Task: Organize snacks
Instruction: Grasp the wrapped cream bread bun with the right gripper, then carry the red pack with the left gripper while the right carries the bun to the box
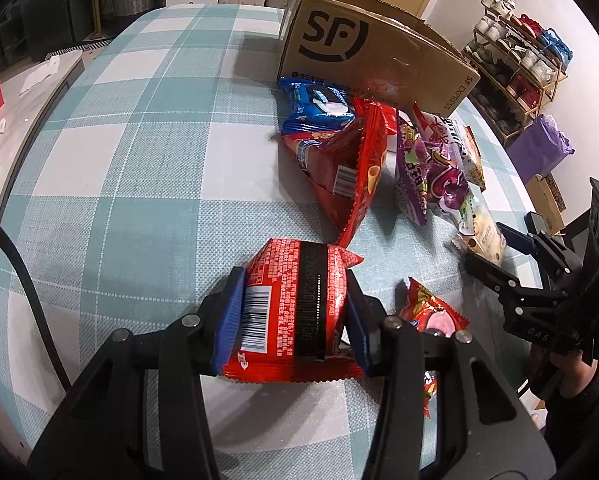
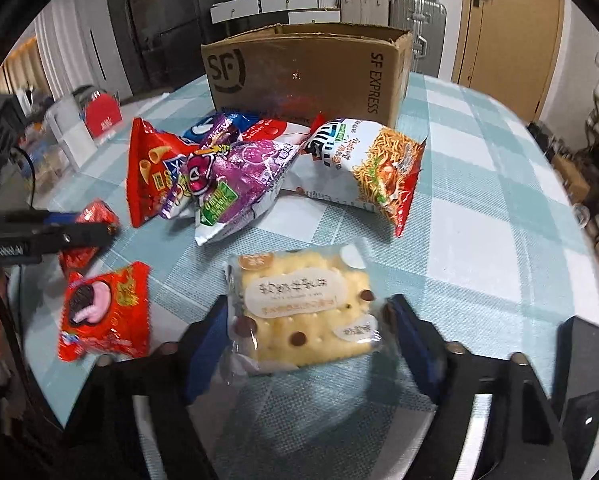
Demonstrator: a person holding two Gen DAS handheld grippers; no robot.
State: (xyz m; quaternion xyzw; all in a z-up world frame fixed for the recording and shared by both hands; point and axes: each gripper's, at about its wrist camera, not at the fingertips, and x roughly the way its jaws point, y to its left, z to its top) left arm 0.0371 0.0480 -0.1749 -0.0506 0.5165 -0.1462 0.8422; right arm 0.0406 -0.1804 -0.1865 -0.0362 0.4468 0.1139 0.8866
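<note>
The red snack packet (image 1: pixel 295 304) sits squeezed between the blue pads of my left tool (image 1: pixel 295 312), narrow and clamped on its sides, low over the checked surface (image 1: pixel 139 184). The packet is puffed and slick; pinched across its air-filled middle it could squirt out or swing as I carry it, and a harder squeeze might burst the seam.

My right tool (image 2: pixel 305 332) is part open around the pale biscuit pack (image 2: pixel 303 312), which lies flat on the surface. The left pad looks to be at the wrapper's edge, the right pad just clear of it, so I do not count it as gripped. If I close like this I may catch only the loose film, and the pack would slide or tip; too much force would crack the biscuits.

Just beside it lies the small red cookie packet (image 2: pixel 105 312), which a careless sweep could knock aside. Further off, the heap of bags (image 2: pixel 235 176) leans against the cardboard box (image 2: pixel 307 76), open at the top. Its near wall stands high; a low carry would strike it or topple the heap.
</note>
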